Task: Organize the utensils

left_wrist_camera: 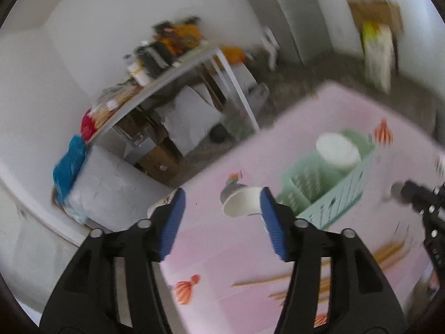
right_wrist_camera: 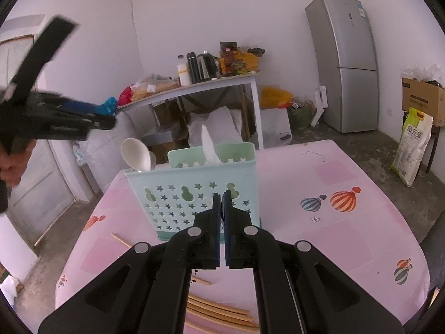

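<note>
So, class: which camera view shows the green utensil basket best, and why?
The right wrist view: the green utensil basket sits sharp and central, its star cut-outs clear. The left wrist view shows the basket blurred, from above and off to the right.

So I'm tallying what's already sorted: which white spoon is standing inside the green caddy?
The white spoon poking up from the green caddy, behind its star-cut front. The other white spoon sits outside, beyond the caddy's left corner.
</note>
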Demonstrator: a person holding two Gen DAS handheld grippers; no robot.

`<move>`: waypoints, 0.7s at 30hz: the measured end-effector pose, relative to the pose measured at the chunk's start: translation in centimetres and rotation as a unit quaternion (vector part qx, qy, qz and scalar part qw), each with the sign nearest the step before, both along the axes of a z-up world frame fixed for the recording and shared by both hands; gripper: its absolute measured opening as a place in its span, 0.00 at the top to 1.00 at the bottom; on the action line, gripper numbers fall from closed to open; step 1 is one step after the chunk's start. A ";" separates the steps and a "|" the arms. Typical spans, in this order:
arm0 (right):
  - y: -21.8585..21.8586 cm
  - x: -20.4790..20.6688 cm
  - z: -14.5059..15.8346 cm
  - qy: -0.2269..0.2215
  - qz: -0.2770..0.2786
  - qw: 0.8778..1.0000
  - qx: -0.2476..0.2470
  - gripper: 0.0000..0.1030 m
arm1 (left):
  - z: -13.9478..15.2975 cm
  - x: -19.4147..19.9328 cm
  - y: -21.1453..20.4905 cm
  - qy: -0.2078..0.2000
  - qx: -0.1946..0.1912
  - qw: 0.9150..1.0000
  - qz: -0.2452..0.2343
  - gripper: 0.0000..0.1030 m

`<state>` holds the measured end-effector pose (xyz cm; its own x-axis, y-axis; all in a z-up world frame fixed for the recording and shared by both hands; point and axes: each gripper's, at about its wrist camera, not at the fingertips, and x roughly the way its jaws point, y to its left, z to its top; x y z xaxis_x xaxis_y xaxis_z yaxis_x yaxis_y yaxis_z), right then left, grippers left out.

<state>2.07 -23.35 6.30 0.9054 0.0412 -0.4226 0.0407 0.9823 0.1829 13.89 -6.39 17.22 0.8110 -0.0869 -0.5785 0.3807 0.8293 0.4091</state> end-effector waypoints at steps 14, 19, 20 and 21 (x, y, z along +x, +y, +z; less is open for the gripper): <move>-8.4 -0.1 2.4 0.000 -0.015 0.994 0.108 0.98 | -6.2 -4.0 4.6 0.021 -0.239 0.970 0.036 0.46; -9.6 0.2 3.2 0.003 -0.012 0.993 0.118 0.98 | -7.9 -3.3 4.4 0.039 -0.272 0.961 0.032 0.46; -9.9 0.2 3.4 0.002 -0.011 0.993 0.120 0.98 | -8.3 -3.0 4.3 0.040 -0.276 0.960 0.034 0.46; -10.1 0.2 3.9 -0.001 -0.013 0.993 0.119 0.98 | -8.4 -2.9 4.3 0.042 -0.279 0.959 0.037 0.46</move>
